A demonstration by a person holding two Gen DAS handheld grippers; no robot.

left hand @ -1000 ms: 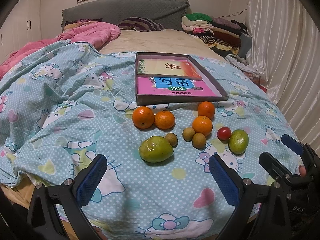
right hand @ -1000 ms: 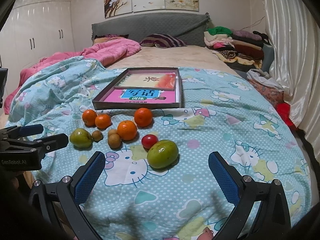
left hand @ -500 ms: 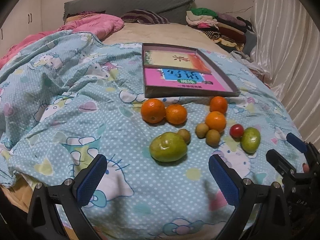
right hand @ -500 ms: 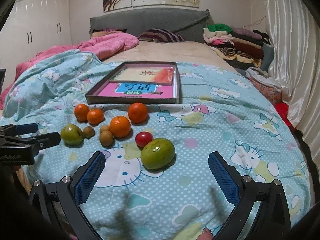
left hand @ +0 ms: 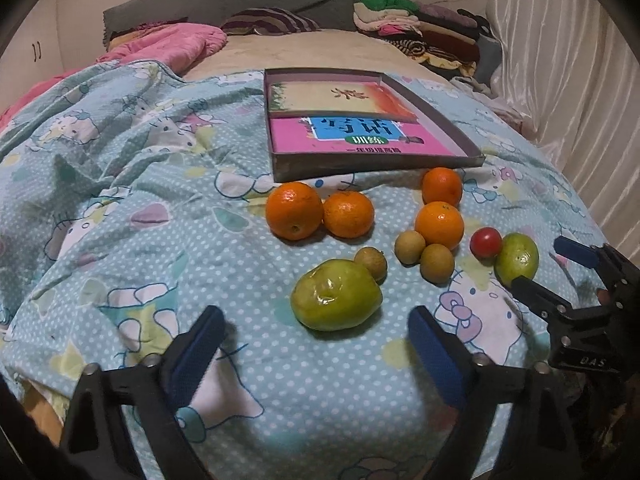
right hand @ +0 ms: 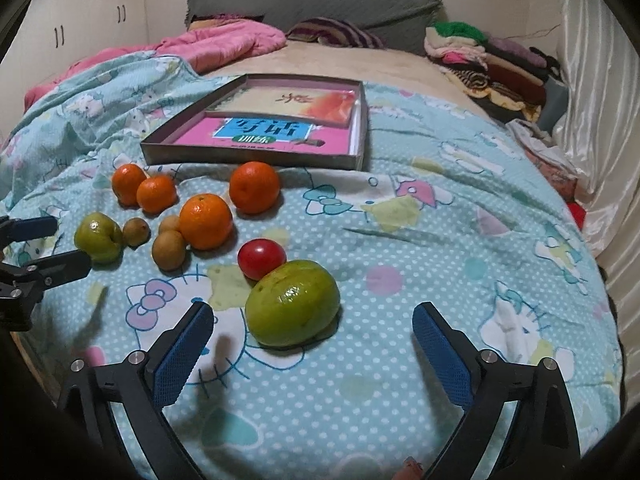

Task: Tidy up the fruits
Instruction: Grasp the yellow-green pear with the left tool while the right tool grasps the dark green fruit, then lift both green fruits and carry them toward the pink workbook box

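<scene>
Fruits lie on the blue patterned bedspread in front of a shallow box (left hand: 464,140) (right hand: 362,136) that holds books. Several oranges (left hand: 294,210) (right hand: 205,221), three small brown fruits (left hand: 437,262) (right hand: 168,255), a red tomato (left hand: 485,242) (right hand: 261,259) and two green fruits. My left gripper (left hand: 316,348) is open and empty just short of the left green fruit (left hand: 335,300) (right hand: 98,237). My right gripper (right hand: 312,350) is open and empty just short of the right green fruit (right hand: 292,308) (left hand: 516,258). Each gripper shows at the edge of the other's view.
A pink quilt (left hand: 168,46) lies at the back left. A striped pillow (left hand: 272,20) rests against the grey headboard. Folded clothes (left hand: 420,32) are stacked at the back right. A white curtain (left hand: 580,80) hangs along the right side. The bed edge is right below the grippers.
Both grippers have moved forward and lower toward the fruits, so each green fruit looms larger between its open jaws. The fruits have not moved.
</scene>
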